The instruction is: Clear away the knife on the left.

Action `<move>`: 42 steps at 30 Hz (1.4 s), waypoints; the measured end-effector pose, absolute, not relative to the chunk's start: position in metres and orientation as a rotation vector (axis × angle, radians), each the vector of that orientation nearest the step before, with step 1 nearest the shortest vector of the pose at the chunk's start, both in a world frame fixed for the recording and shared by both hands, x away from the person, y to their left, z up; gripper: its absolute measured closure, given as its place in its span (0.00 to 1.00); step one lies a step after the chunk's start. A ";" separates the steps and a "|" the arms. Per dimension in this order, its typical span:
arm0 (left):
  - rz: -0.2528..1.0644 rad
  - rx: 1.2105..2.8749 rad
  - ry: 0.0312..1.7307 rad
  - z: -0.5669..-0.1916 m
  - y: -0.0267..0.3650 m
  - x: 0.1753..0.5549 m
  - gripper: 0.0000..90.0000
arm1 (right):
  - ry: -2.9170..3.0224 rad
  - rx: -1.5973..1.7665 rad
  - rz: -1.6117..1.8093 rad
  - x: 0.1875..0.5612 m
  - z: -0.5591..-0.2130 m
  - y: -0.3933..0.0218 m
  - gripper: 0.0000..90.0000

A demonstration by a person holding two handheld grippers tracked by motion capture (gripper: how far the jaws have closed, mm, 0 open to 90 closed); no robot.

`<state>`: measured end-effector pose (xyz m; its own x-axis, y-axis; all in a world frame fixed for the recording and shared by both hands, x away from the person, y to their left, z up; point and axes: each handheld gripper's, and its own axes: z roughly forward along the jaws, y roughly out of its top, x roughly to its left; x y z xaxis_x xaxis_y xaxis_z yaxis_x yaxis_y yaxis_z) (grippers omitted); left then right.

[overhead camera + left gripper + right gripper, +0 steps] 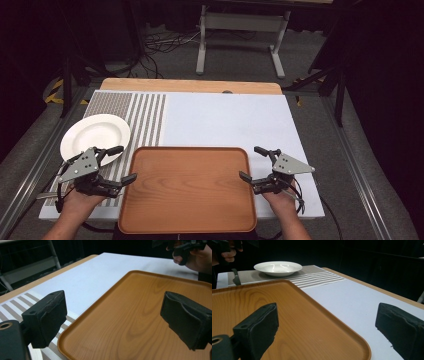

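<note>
- Left gripper [122, 164]: jaws wide, nothing between the pads; it sits at the left edge of the wooden tray [187, 187], one jaw toward the white plate [95, 135], the other over the tray's left rim.
- Right gripper [252, 162]: jaws wide, nothing held; it sits at the tray's right edge, one jaw just over the rim, the other above the white table [225, 117].
- In the left gripper view the rim passes between the two jaws without touching either pad; the right gripper view shows the same on the far rim.
- The tray lies flat and bare at the near middle of the table, close to the person's edge.
- The plate rests on the striped mat [135, 112] at the left, just beyond the left gripper, apart from the tray.
- Judgement: step in hand is lining up a two-sided grasp of the tray; no grip made yet.
- Next move calls for each gripper to settle so the rim sits squarely between its pads, then both to close together, keeping the tray level on any lift.
</note>
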<state>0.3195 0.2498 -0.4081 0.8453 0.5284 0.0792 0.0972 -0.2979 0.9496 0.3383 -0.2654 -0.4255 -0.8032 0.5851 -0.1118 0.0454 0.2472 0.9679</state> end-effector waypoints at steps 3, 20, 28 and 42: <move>0.462 1.886 0.459 -0.406 0.253 0.320 0.10 | 2.073 0.569 1.583 0.339 -0.426 -0.265 0.06; 0.481 2.066 0.452 -0.392 0.281 0.317 0.11 | 2.081 0.578 1.567 0.339 -0.426 -0.265 0.06; 0.461 2.151 0.461 -0.391 0.291 0.317 0.12 | 2.086 0.576 1.565 0.339 -0.426 -0.264 0.06; 0.413 2.283 0.479 -0.392 0.304 0.321 0.17 | 2.091 0.574 1.563 0.340 -0.427 -0.264 0.06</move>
<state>0.3207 0.3035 -0.3919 0.8779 0.4557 0.1471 0.2125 -0.6461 0.7331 0.3397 -0.2643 -0.4272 -0.8050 0.5819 -0.1156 0.0539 0.2657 0.9626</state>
